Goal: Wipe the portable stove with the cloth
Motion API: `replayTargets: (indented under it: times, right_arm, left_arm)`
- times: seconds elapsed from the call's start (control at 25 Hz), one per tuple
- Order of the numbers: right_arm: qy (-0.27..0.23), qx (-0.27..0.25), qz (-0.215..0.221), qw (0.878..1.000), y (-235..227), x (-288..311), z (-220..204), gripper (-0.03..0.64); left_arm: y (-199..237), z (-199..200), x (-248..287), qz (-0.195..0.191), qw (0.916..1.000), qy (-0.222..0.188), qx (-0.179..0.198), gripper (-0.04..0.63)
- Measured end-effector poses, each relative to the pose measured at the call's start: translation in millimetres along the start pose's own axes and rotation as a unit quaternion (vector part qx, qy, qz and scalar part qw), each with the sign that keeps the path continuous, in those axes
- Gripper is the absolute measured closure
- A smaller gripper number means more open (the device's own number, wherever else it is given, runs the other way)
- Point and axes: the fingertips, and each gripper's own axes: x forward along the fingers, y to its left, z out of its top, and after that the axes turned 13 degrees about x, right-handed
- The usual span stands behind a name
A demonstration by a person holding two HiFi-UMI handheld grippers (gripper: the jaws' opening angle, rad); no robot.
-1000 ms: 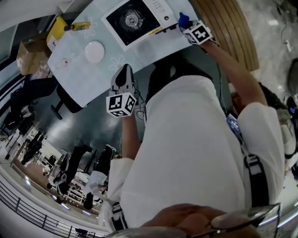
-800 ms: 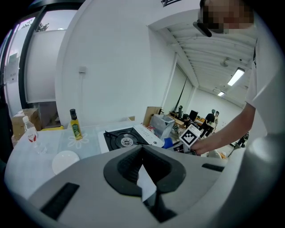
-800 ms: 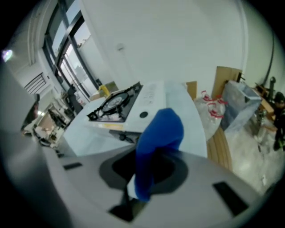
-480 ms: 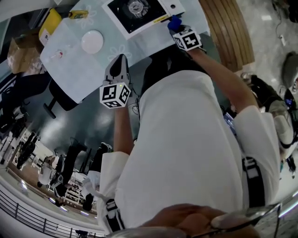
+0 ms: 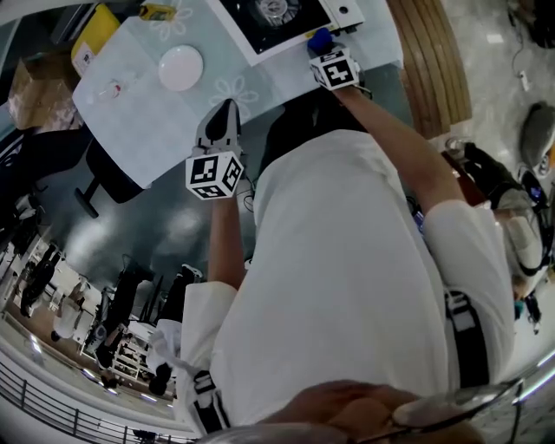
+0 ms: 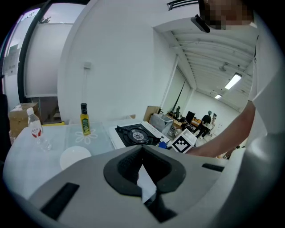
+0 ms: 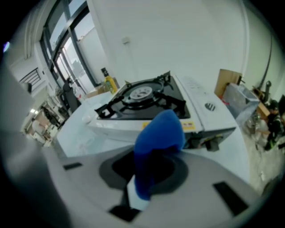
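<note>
**Stove dead ahead of the cloth-bearing right gripper**

We start with the table [image 5: 147,121], which carries everything. The stove [image 5: 295,22] sits at its far side. Seen from the right gripper view, the stove's long axis runs across our line of reach, with the black burner top to the left and the white control panel to the right. Its front edge faces us.

The right gripper [image 5: 328,54] is by far the nearer tool and sits just short of that front edge. Its jaws are clamped on the cloth [image 7: 158,133]. The left gripper [image 5: 227,106] hangs well apart from the stove, over the table's near edge. Its jaws are closed together with nothing between them.

The blue cloth sticks out beyond the right jaws, and its rounded tip points straight at the stove's front. We cannot tell whether the tip is touching the stove yet or only just beside it.

We judge that wiping calls for a short push forward and up onto the top, then strokes along the long axis.

A white plate [image 5: 180,68] lies to the left, clear of that path.
</note>
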Motion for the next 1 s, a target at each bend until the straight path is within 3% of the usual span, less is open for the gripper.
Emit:
replayTargets:
  times: [0.32, 0.72, 1.0]
  right_arm:
    - [0.013, 0.07, -0.026, 0.997, 14, 14, 0, 0.54]
    - [0.049, 0.023, -0.018, 0.998, 50, 21, -8, 0.54]
    - [0.073, 0.001, -0.003, 0.997, 101, 35, -22, 0.541]
  left_arm:
    - [27, -13, -5, 0.002, 0.9998, -0.006, -0.02, 0.563]
    - [55, -26, -7, -0.005, 0.9992, -0.015, -0.037, 0.563]
    - [75, -47, -15, -0.01, 0.9985, -0.013, -0.053, 0.563]
